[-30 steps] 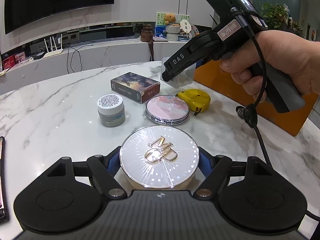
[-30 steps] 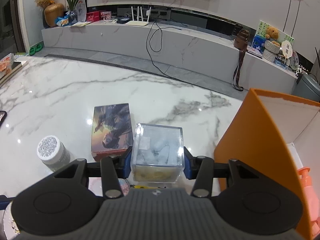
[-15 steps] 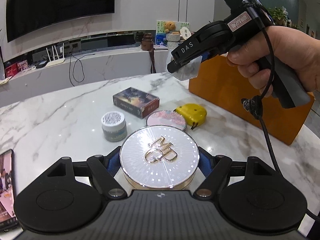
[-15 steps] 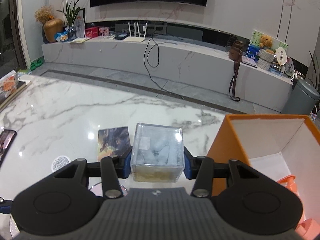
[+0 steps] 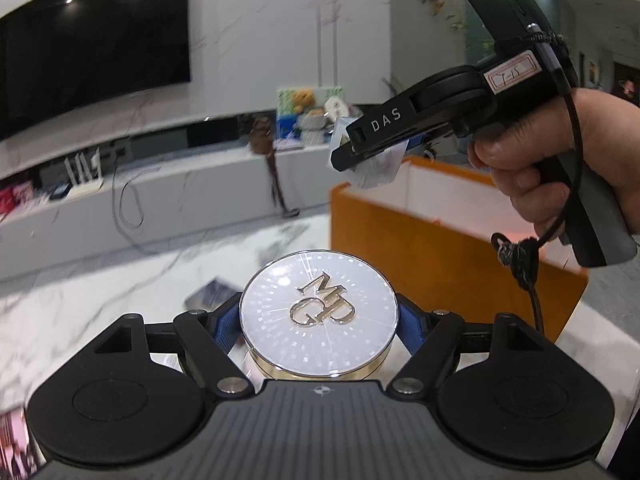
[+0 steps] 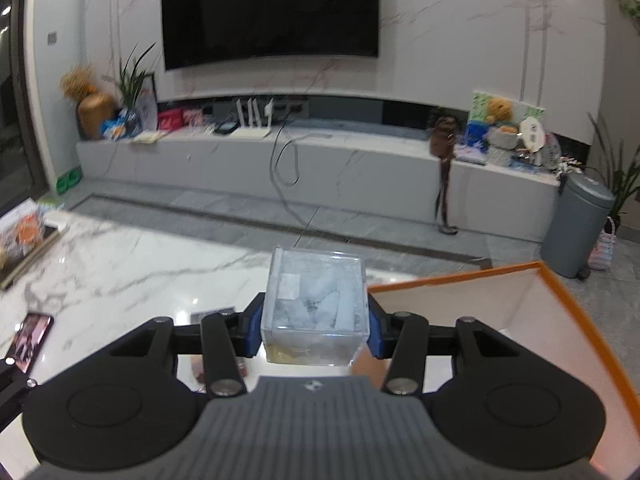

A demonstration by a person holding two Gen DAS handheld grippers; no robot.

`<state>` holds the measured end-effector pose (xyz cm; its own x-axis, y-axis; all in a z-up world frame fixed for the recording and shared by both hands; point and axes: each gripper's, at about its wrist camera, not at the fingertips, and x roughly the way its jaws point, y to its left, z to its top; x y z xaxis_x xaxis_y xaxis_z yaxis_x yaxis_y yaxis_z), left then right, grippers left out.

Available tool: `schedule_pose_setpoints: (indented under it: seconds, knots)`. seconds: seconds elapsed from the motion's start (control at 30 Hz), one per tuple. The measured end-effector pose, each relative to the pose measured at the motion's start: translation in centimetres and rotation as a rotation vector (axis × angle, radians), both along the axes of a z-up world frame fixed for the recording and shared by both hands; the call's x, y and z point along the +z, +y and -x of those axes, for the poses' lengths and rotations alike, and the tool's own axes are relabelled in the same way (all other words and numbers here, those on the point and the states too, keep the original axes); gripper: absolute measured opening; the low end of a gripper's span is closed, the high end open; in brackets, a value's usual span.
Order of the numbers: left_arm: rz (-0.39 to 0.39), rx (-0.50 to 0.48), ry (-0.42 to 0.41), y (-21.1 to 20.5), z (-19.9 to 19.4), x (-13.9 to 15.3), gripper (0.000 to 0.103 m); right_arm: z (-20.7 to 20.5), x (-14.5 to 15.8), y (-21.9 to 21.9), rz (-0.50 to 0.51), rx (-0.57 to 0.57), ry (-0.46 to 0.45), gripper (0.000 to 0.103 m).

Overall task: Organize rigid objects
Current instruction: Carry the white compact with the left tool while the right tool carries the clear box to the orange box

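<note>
The left gripper (image 5: pixel 319 322) had its jaws pinching a round silver compact (image 5: pixel 319 314) by the rim, one blue pad on either side, its lid facing up with raised gold letters across the top. The compact was held in the air above the marble surface (image 5: pixel 88 300), near the orange box (image 5: pixel 448 256) that stood open just beyond it. The right gripper (image 6: pixel 315 326), carried in the person's right hand (image 5: pixel 568 160), had its jaws clamped on a clear plastic cube (image 6: pixel 316 306), the blue pads pressed against two opposite walls. Pale shapes showed through the cube, too blurred to tell what they were. Seen from the left camera, the cube hung above the near wall of the orange box, clear of the rim. A boxed card set (image 5: pixel 210 294) lay on the surface below the compact, partly hidden behind it, and a phone (image 6: pixel 30 340) with its screen lit lay off to the left.
</note>
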<state>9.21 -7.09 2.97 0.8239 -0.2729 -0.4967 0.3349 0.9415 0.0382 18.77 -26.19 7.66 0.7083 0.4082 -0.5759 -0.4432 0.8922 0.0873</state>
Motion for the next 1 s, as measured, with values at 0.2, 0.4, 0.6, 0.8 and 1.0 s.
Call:
schedule_pose_setpoints:
  seconds: [0.2, 0.4, 0.6, 0.8, 1.0]
  knots:
    - [-0.002, -0.055, -0.040, -3.4, -1.4, 2.0, 0.088, 0.0, 1.9, -4.1, -0.027, -0.070, -0.035, 0.048]
    - [0.012, -0.104, -0.050, -6.8, -3.8, 3.7, 0.088, -0.2, 3.2, -8.2, -0.028, -0.133, -0.045, 0.048]
    - [-0.006, -0.159, -0.069, -10.0, -5.3, 4.4, 0.088, -1.0, 3.6, -12.0, -0.033, -0.204, -0.034, 0.048]
    - [-0.020, -0.218, -0.068, -12.6, -5.8, 4.3, 0.088, -1.5, 3.6, -15.7, -0.053, -0.281, -0.019, 0.048]
    - [-0.026, -0.248, -0.009, -14.7, -8.0, 4.1, 0.088, -2.5, 2.7, -17.4, -0.024, -0.314, 0.019, 0.048]
